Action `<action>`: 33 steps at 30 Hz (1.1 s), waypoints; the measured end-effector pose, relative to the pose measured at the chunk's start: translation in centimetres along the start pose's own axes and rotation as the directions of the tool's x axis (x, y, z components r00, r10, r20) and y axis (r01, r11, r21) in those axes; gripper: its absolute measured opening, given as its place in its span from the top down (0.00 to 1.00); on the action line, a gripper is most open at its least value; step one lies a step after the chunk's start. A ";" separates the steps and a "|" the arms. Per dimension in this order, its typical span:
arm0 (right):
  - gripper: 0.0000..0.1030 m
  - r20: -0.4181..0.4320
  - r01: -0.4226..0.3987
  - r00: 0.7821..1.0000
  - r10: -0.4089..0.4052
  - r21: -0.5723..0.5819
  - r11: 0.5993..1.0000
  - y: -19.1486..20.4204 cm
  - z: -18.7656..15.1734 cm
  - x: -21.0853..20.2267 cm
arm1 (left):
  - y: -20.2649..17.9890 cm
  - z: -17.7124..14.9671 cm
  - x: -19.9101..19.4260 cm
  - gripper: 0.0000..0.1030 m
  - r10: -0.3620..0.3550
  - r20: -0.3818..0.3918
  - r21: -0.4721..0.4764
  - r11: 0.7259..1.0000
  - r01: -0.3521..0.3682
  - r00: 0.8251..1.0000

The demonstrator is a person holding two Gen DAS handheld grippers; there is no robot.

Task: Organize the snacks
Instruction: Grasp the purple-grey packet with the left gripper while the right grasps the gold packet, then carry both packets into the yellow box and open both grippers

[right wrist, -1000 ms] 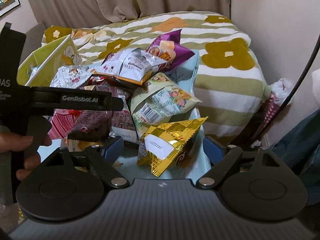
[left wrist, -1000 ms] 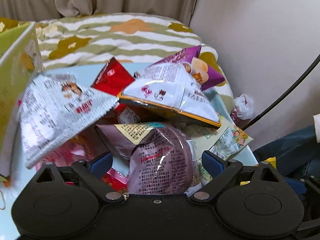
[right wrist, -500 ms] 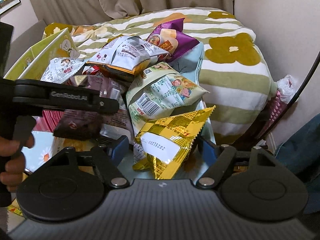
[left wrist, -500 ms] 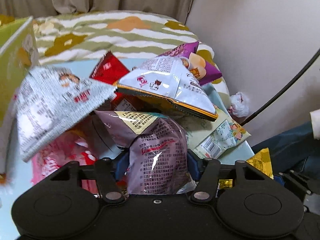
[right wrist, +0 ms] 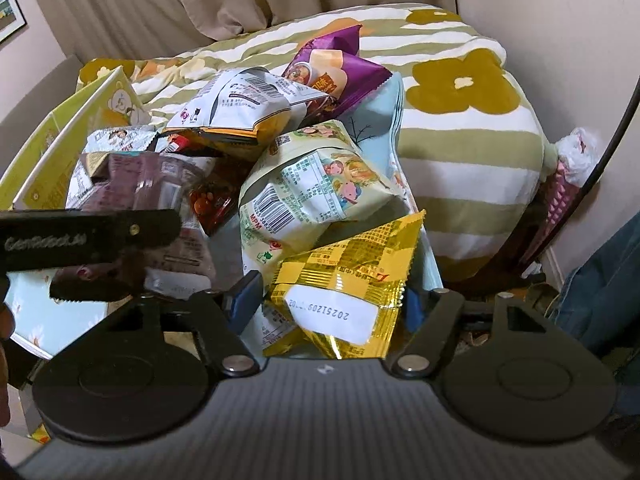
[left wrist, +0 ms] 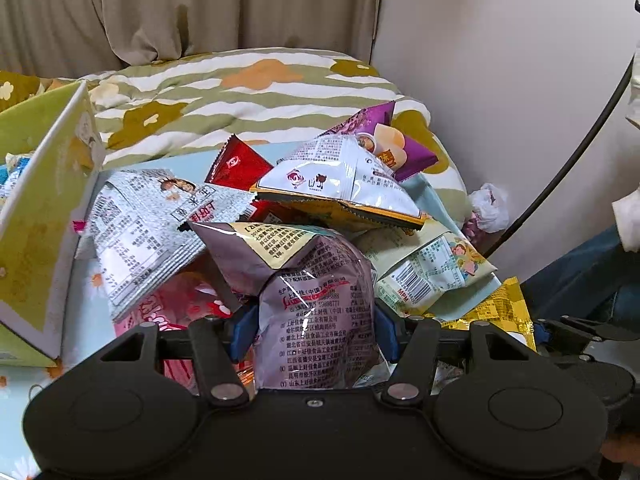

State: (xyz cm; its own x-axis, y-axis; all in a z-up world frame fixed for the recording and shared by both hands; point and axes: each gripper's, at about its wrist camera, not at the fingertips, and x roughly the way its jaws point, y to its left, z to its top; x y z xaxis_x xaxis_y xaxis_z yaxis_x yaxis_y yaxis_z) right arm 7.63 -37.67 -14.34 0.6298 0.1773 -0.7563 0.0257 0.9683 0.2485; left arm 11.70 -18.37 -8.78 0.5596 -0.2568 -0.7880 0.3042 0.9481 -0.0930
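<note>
While the left tongs point(left wrist: 316, 334) are clamped on the mauve snack bag point(left wrist: 312, 304), both blue pads point(left wrist: 244, 332) press into its sides and the bag bulges upward between them. Right tongs point(right wrist: 334, 304) have just been closing around the gold-yellow packet point(right wrist: 348, 280); the left pad sits beside the packet's edge, and the right pad is mostly hidden behind the foil, so contact cannot be confirmed there. The packet lies at the near right edge of the pile.

In the right wrist view the left tongs' black body point(right wrist: 88, 240) crosses the left side, with the mauve bag under it. Just beyond the gold-yellow packet lies a pale green bag point(right wrist: 316, 188) with a barcode. Farther back, a white bag with orange trim point(left wrist: 340, 188) rests on top of the heap, and a purple bag point(left wrist: 396, 148) sits behind it on the far right. A red packet point(left wrist: 236, 164) shows at the far middle, a white-grey printed bag point(left wrist: 148, 224) on the left, and a pink wrapper point(left wrist: 168, 312) beneath it.

All of these lie on a light blue desk point(left wrist: 24, 396) with a flower print. A yellow-green box point(left wrist: 40, 220) stands open at the left edge. Behind the desk is a bed with a striped floral quilt point(right wrist: 460, 120), with beige curtains point(left wrist: 200, 8) at the far wall.
</note>
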 end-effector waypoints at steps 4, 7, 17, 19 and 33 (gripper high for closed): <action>0.25 -0.002 0.003 1.000 -0.003 0.016 1.000 -0.2 0.0 -0.5 | 0.0 0.1 -0.7 0.39 -0.005 0.009 -0.003 1.000 0.006 1.000; 0.30 0.006 0.006 1.000 -0.006 0.027 1.000 -0.2 0.1 -1.2 | 0.1 0.1 -1.2 0.39 -0.009 0.018 0.002 1.000 0.009 1.000; 0.34 0.021 0.038 0.999 -0.039 0.019 0.999 0.4 0.3 -3.6 | 0.6 0.2 -3.3 0.39 -0.033 0.052 0.004 0.999 0.033 0.998; 0.34 0.027 0.039 0.999 -0.040 0.020 0.999 0.6 0.2 -4.4 | 0.9 0.3 -4.1 0.39 -0.033 0.064 -0.003 0.999 0.034 0.997; 0.34 0.157 -0.091 0.983 0.095 -0.032 0.995 7.3 4.6 -10.0 | 8.4 1.9 -11.8 0.39 0.049 0.225 -0.087 0.996 -0.030 0.973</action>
State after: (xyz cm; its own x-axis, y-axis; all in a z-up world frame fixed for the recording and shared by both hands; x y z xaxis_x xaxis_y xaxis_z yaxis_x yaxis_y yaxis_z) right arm 5.07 -33.22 -2.17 0.7436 0.2382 -0.6247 -0.0563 0.9534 0.2965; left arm 9.11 -7.74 0.94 0.7328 -0.2461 -0.6344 0.2192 0.9680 -0.1223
